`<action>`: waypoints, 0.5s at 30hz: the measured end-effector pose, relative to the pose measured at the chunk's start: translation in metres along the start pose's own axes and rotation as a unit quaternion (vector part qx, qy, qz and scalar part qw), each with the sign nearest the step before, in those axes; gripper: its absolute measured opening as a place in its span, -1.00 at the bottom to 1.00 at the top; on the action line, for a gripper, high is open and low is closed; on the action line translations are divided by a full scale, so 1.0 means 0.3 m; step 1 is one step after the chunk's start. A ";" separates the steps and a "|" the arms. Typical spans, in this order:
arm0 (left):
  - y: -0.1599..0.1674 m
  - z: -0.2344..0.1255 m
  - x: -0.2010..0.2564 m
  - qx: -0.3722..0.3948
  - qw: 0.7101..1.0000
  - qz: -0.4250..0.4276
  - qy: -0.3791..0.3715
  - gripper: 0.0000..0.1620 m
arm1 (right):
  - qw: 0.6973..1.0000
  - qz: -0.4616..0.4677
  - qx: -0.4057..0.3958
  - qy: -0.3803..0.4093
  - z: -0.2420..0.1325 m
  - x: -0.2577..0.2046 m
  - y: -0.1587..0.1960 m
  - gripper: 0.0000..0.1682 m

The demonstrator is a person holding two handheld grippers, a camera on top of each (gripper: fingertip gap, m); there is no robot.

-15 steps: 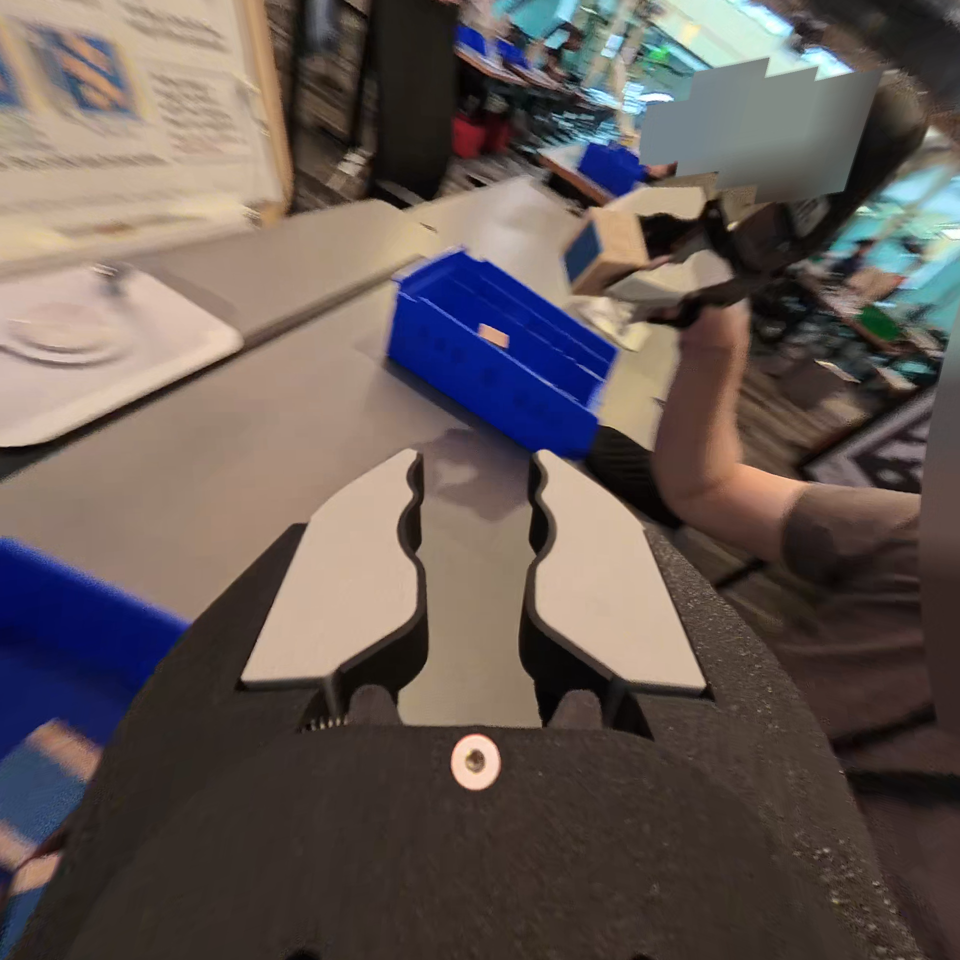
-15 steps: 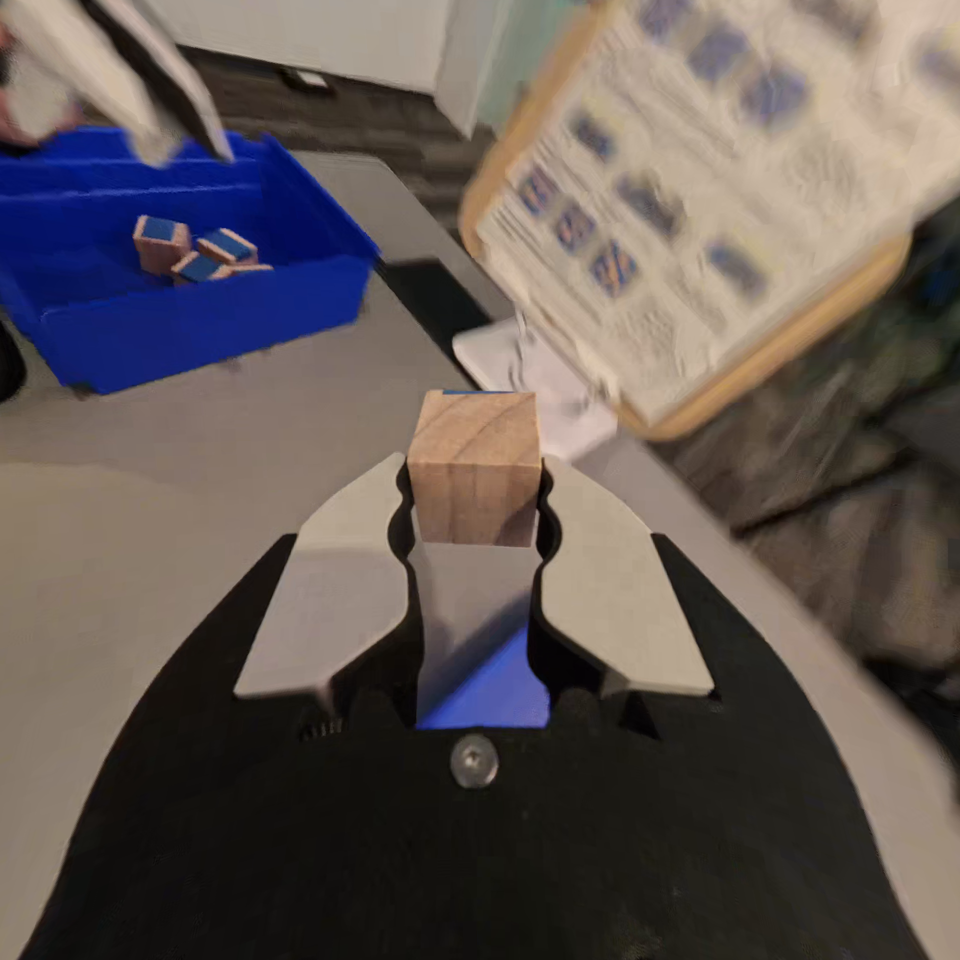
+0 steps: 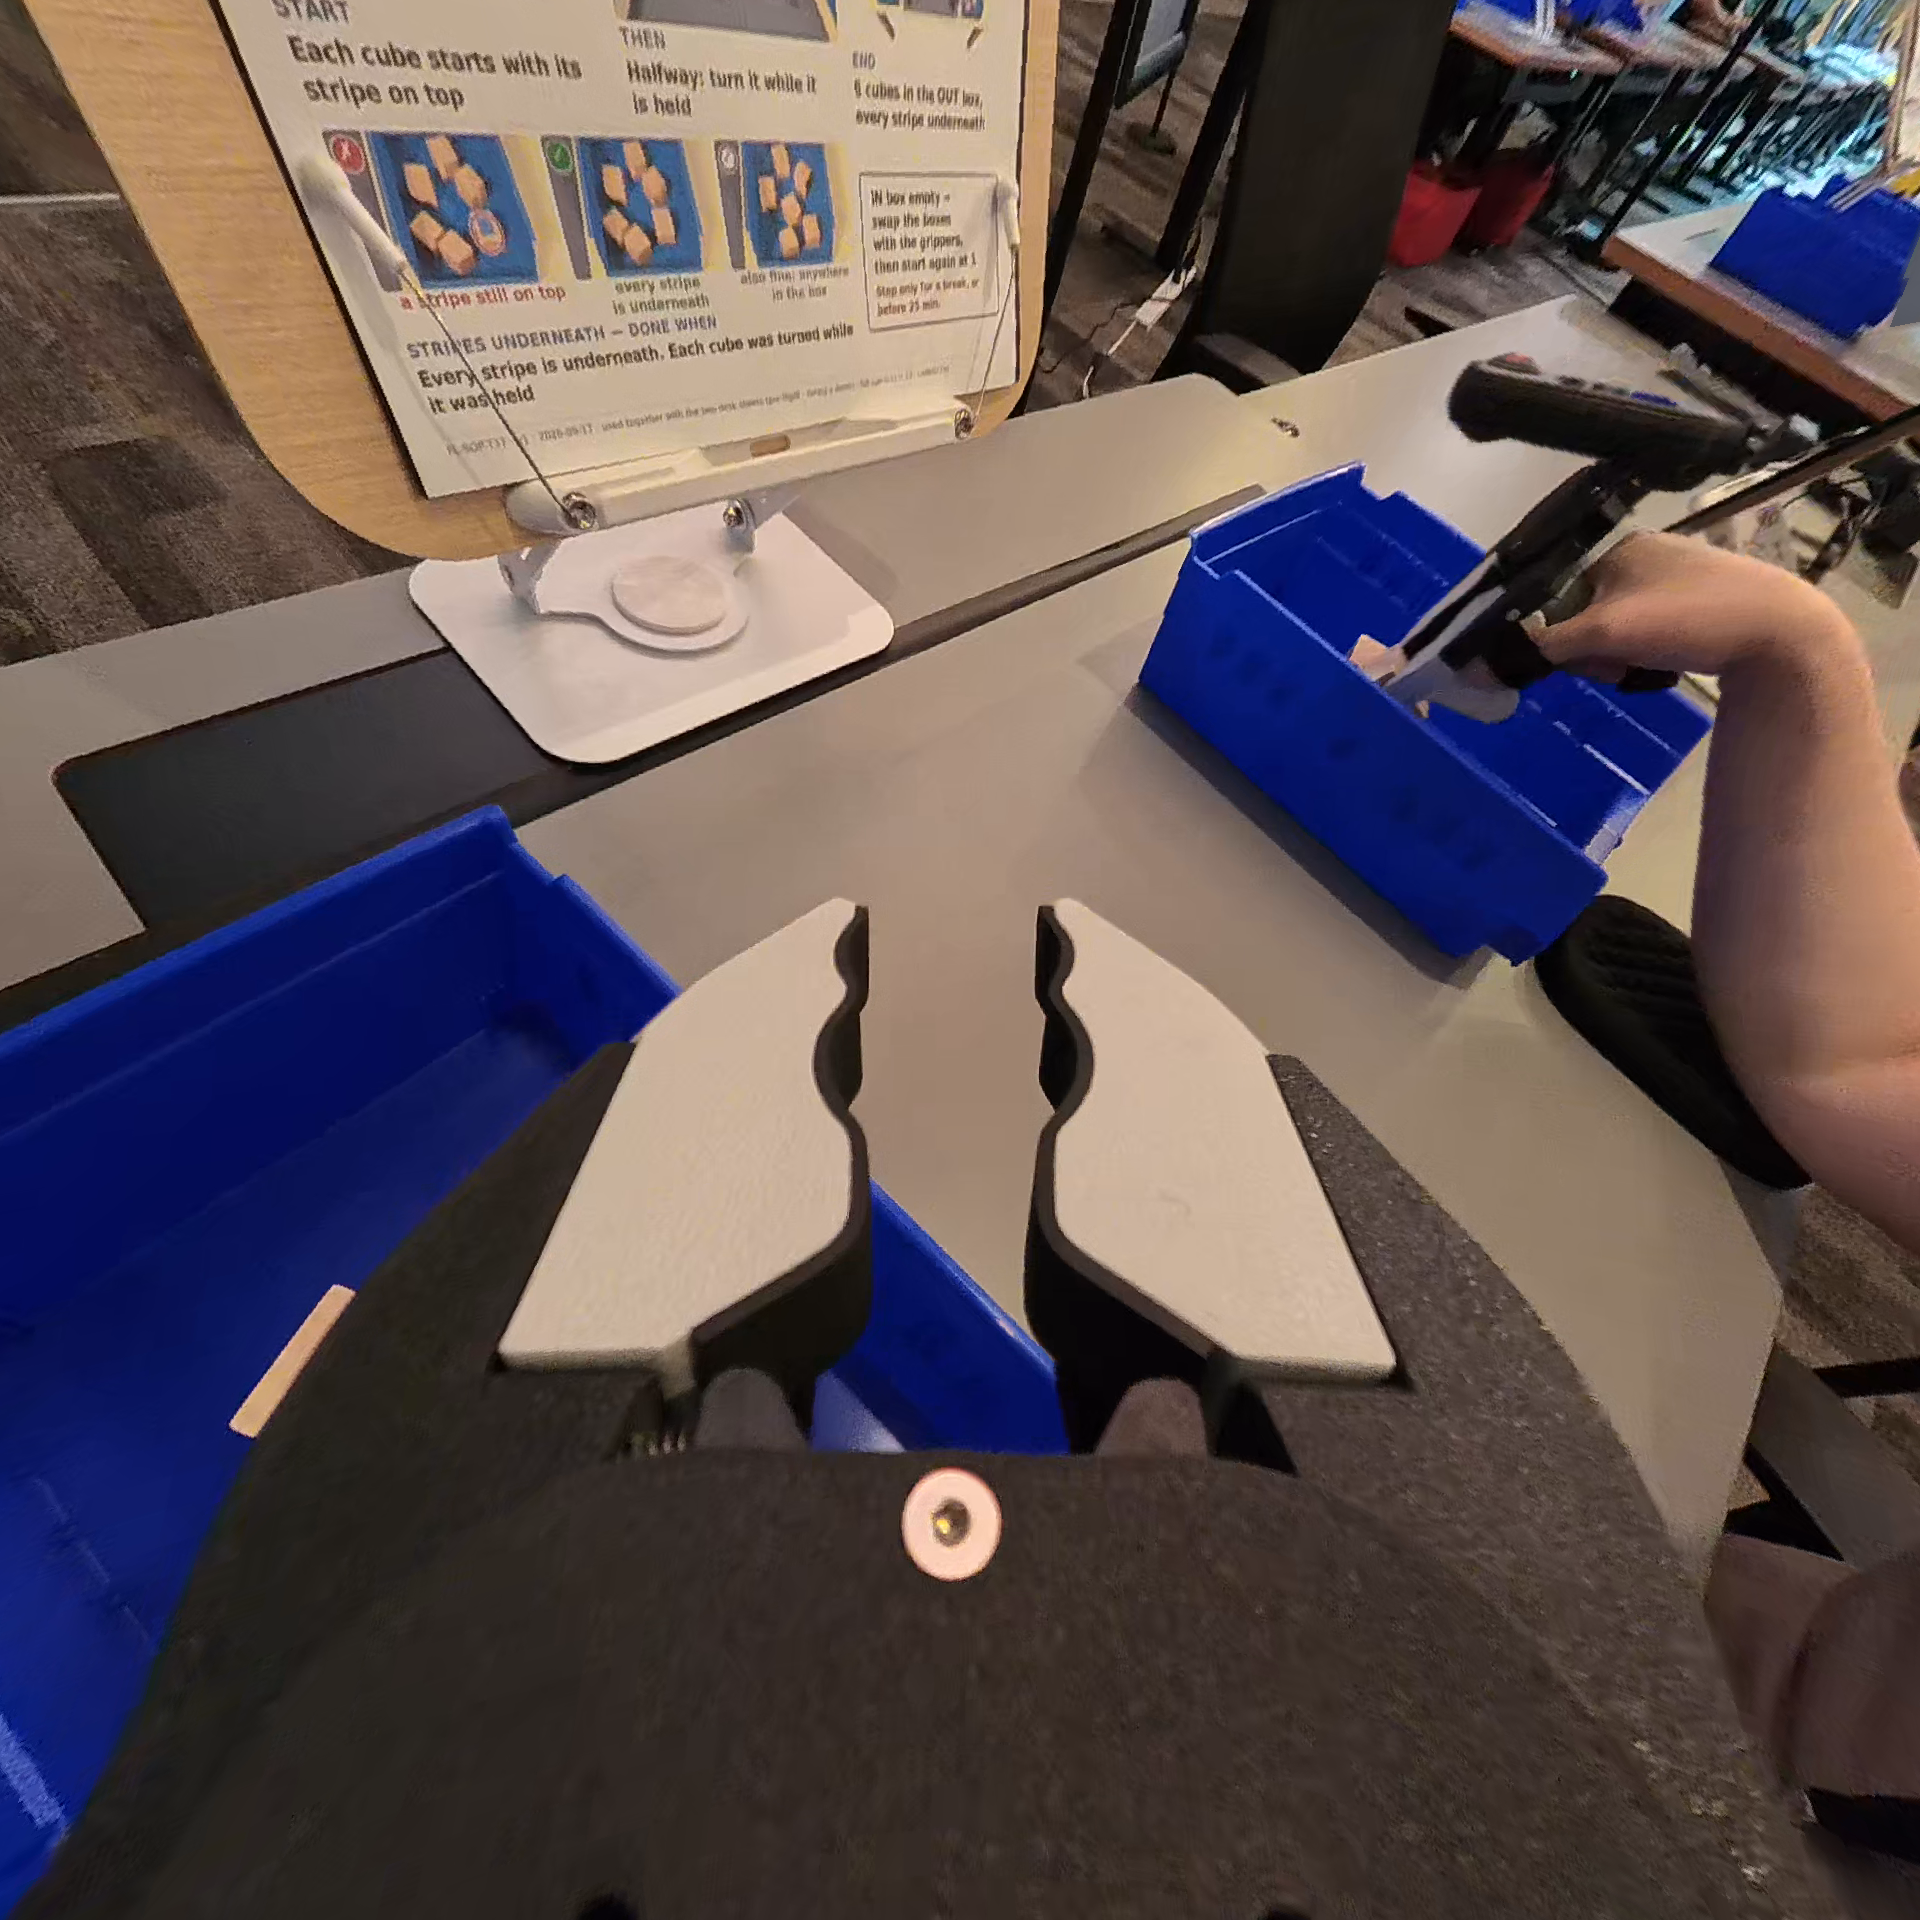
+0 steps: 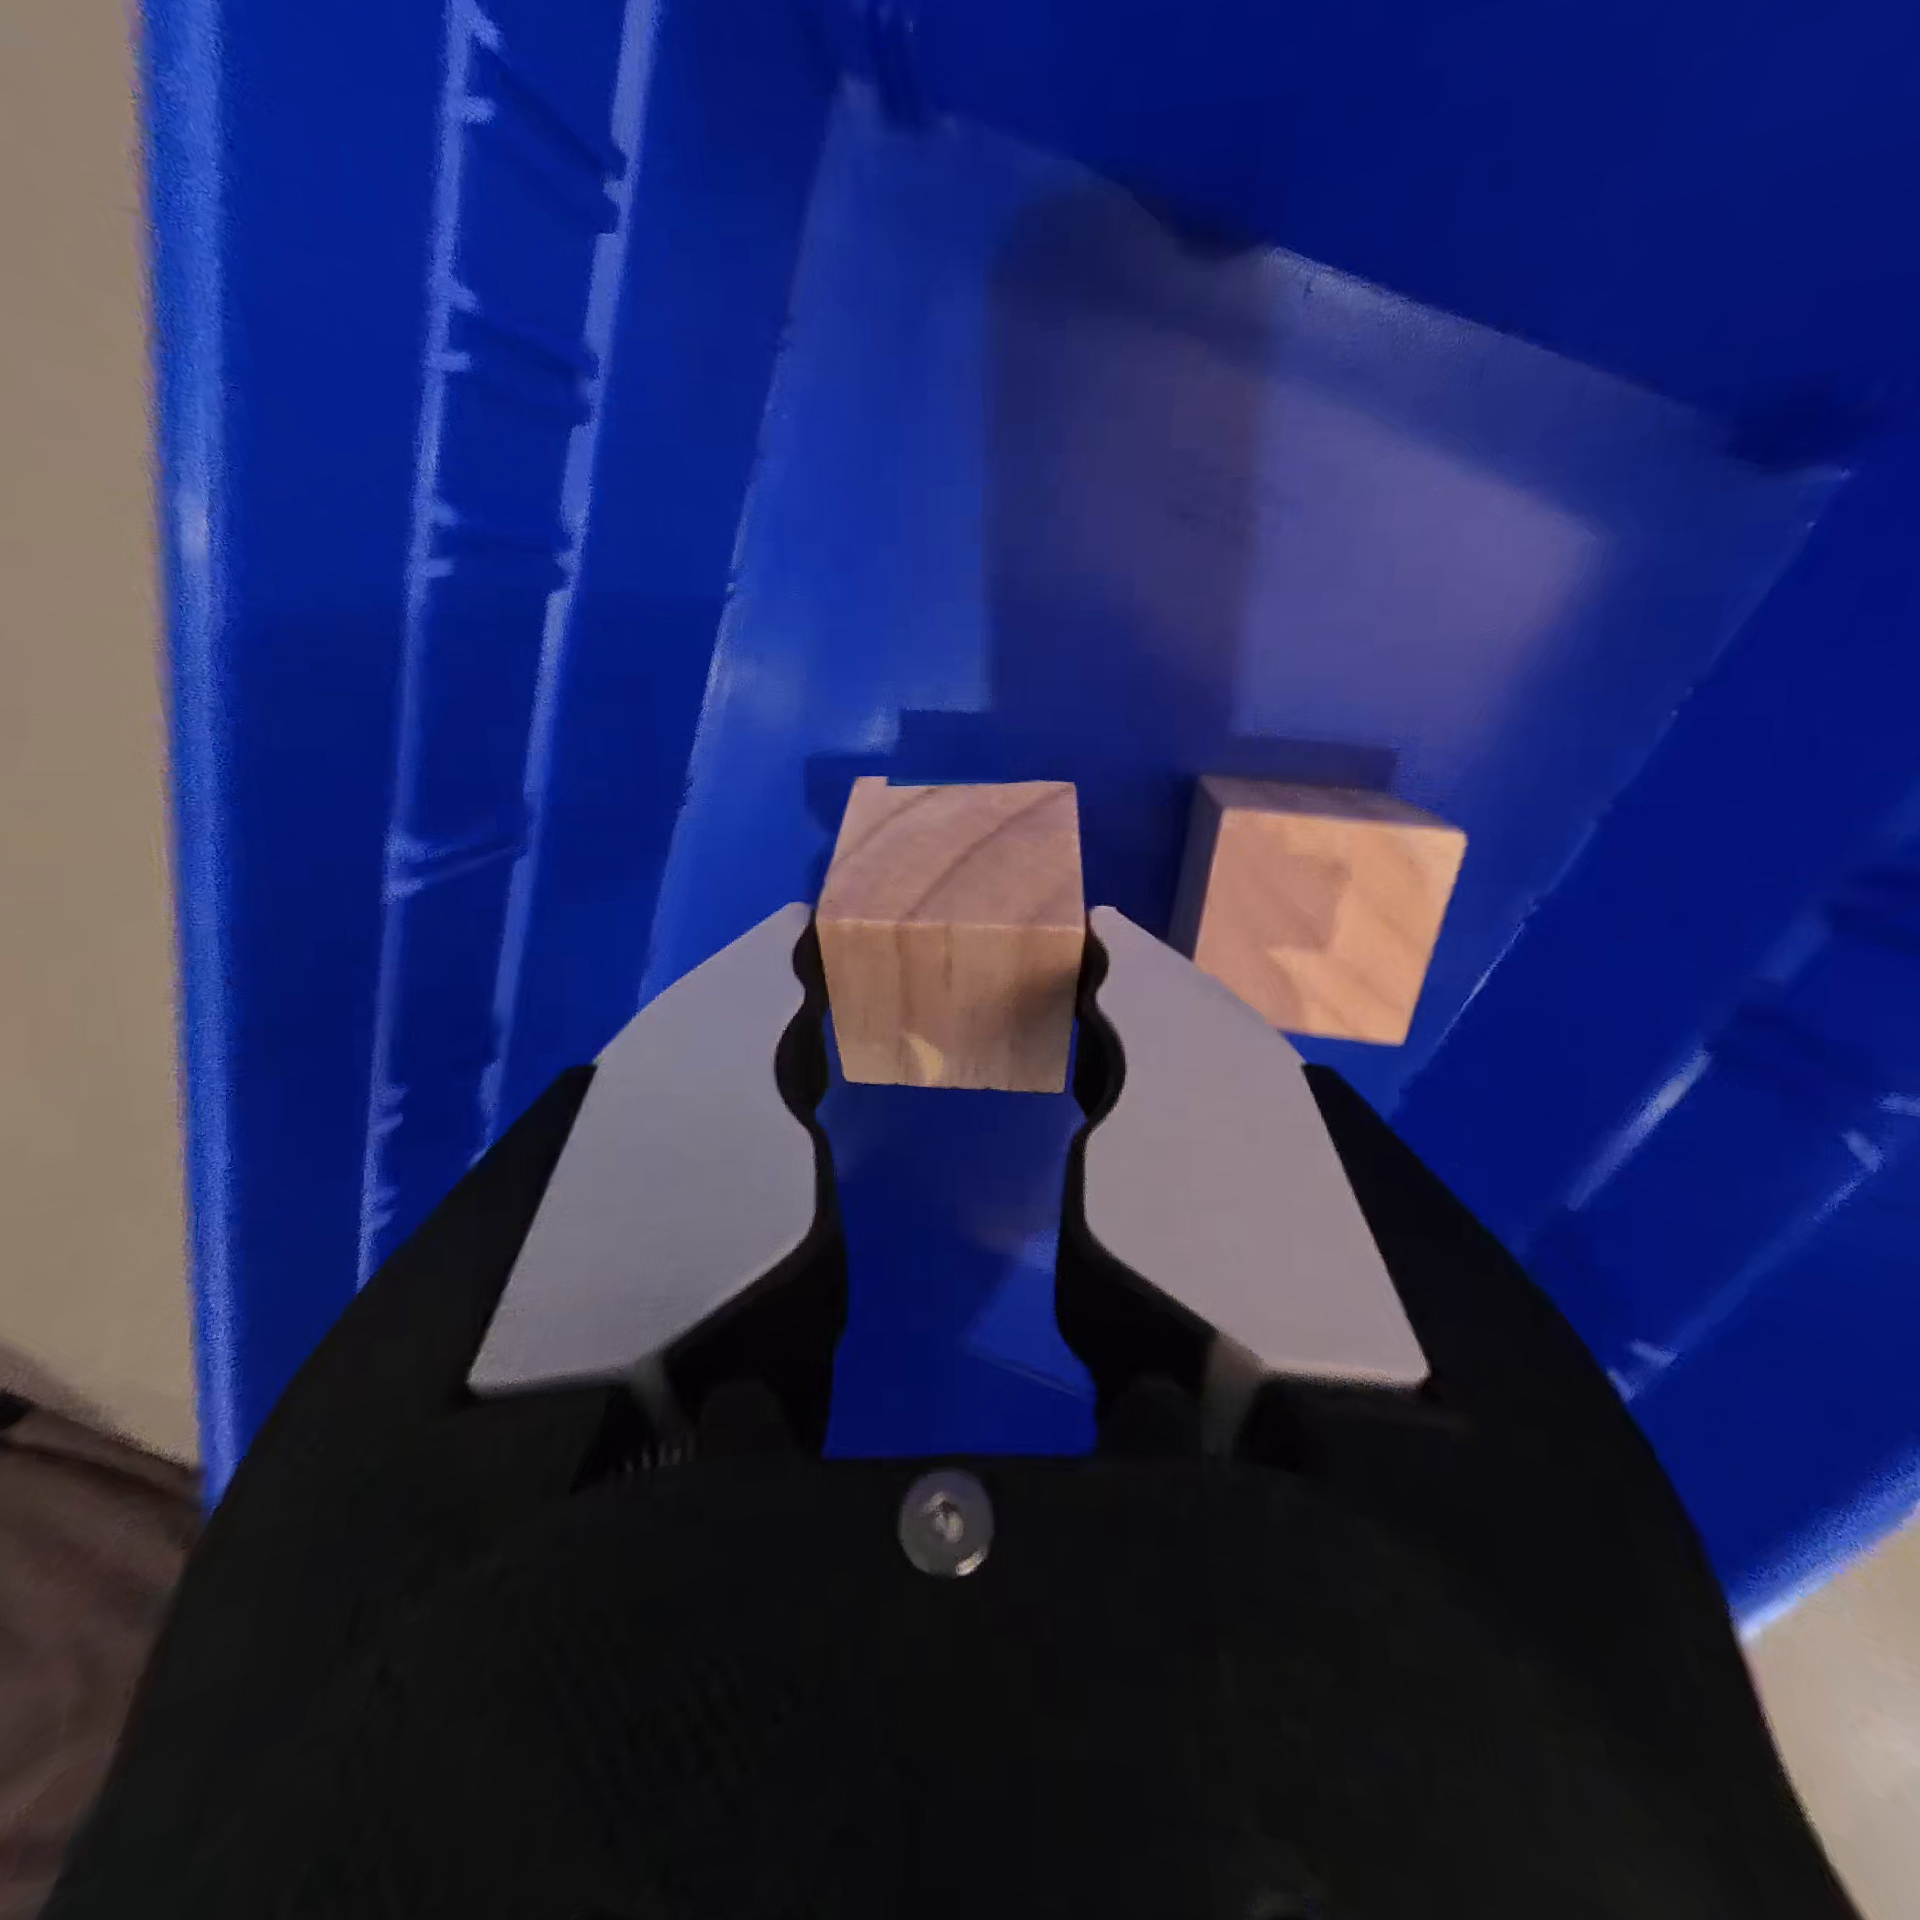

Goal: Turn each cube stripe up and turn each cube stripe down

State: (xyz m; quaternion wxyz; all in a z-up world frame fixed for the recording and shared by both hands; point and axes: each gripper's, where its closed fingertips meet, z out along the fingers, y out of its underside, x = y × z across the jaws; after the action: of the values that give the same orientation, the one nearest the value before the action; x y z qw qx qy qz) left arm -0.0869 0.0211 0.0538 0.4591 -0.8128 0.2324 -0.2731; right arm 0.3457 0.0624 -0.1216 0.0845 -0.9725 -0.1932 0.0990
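My right gripper [image 4: 948,925] is shut on a plain wooden cube [image 4: 951,935] and holds it low inside the right blue bin [image 4: 499,623]. No stripe shows on the cube's visible faces. A second wooden cube [image 4: 1325,920] lies on the bin floor just to its right, plain faces showing. In the left wrist view my left gripper [image 3: 948,920] is open and empty above the table, over the near corner of the left blue bin [image 3: 312,1039]. A cube edge [image 3: 291,1361] shows in that bin. The right gripper [image 3: 1455,665] shows far off, dipped into the right bin [image 3: 1351,769].
An instruction board [image 3: 623,208] on a white stand [image 3: 665,644] stands at the table's far side. A person's forearm [image 3: 1787,914] reaches over the right bin. A black round object [image 3: 1642,1018] lies near the right bin. Grey table [image 3: 935,790] lies between the bins.
My right gripper has moved down with the cube from mid-air into the right bin. My left gripper has swung left over the left bin's corner, still open.
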 end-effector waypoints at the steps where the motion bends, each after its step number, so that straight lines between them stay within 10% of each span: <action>1: 0.005 0.002 -0.002 -0.005 1.000 0.001 -0.002 -0.63 | 1.000 -0.002 -0.009 0.021 0.022 0.012 -0.006 -0.45; 9: 0.021 0.023 -0.012 -0.015 1.000 0.000 0.006 -0.64 | 0.998 -0.014 0.031 0.046 0.065 0.027 -0.093 -0.37; 15: 0.090 -0.037 -0.145 -0.070 0.995 0.012 -0.075 -0.63 | 0.981 -0.043 0.179 0.056 -0.172 -0.018 -0.180 -0.34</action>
State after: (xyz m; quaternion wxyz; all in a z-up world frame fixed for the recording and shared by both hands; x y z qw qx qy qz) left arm -0.1300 0.0288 0.0250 0.4209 -0.8581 0.2255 -0.1887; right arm 0.3330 0.1028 -0.0599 0.2720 -0.9364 -0.2089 0.0741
